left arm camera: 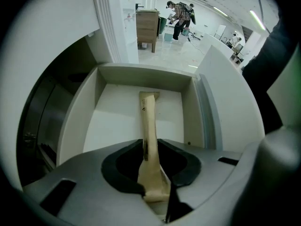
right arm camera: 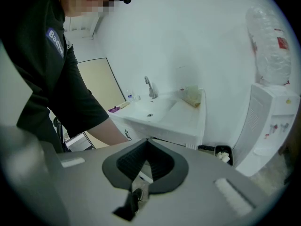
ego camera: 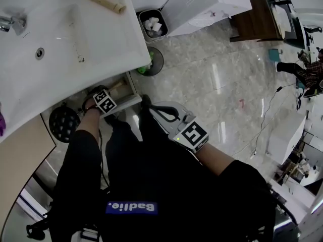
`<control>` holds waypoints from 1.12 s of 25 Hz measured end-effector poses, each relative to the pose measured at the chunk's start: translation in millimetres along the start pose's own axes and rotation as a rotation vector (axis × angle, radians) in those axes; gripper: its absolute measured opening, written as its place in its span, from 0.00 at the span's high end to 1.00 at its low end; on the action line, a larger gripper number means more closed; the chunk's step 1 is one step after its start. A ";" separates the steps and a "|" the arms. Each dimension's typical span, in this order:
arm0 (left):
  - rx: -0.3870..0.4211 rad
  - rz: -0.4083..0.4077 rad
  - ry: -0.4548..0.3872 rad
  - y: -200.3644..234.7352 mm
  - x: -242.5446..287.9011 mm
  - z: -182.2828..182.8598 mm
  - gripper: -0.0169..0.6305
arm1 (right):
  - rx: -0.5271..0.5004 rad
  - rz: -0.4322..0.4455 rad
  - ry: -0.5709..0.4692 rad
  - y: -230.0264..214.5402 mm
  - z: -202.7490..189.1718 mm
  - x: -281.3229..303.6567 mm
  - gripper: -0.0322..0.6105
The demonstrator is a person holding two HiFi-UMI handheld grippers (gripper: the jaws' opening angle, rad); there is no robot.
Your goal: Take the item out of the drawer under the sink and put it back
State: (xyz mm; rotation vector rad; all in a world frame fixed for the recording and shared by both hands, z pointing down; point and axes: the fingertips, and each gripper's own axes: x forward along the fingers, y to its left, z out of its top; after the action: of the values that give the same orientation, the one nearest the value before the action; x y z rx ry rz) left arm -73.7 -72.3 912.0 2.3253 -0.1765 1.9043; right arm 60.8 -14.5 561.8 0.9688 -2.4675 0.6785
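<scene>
A long beige tube (left arm camera: 148,126) runs from my left gripper (left arm camera: 150,144) out over the white drawer (left arm camera: 141,76) under the sink. The jaws are shut on the tube's crimped near end, and its far end reaches toward the drawer's back wall. Apart from the tube, the drawer floor looks bare. In the head view the left gripper (ego camera: 98,96) sits at the open drawer (ego camera: 130,91) just below the counter edge. My right gripper (ego camera: 154,109) hangs above the person's lap, right of the drawer, with its jaws (right arm camera: 147,142) together and nothing in them.
The white sink counter (ego camera: 101,39) overhangs the drawer, with another beige tube (ego camera: 103,0) on it. A small bin (ego camera: 152,25) and a dark bowl with something green (ego camera: 151,62) stand on the marble floor. A black round object (ego camera: 64,122) sits at the left. People (left arm camera: 178,15) stand far off.
</scene>
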 end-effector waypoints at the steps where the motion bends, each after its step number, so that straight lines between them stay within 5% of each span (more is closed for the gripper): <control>1: -0.001 0.000 -0.001 -0.7 -2.4 0.1 0.86 | -0.002 0.002 -0.005 1.6 2.6 -0.7 0.95; 11: -0.050 0.044 -0.075 -4.8 -59.6 9.8 0.81 | -0.014 -0.002 -0.080 14.1 31.9 -17.5 0.95; 19: -0.201 0.093 -0.167 -3.2 -121.1 8.9 0.81 | -0.047 0.026 -0.144 33.1 64.9 -29.1 0.95; 28: -0.383 0.140 -0.413 -9.7 -193.5 29.6 0.81 | -0.068 0.063 -0.153 47.3 70.9 -24.1 0.95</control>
State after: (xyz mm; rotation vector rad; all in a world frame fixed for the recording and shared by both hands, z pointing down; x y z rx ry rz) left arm -81.5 -66.4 716.2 2.4401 -0.6931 1.2660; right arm 30.3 -12.1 478.6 0.9532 -2.6465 0.5555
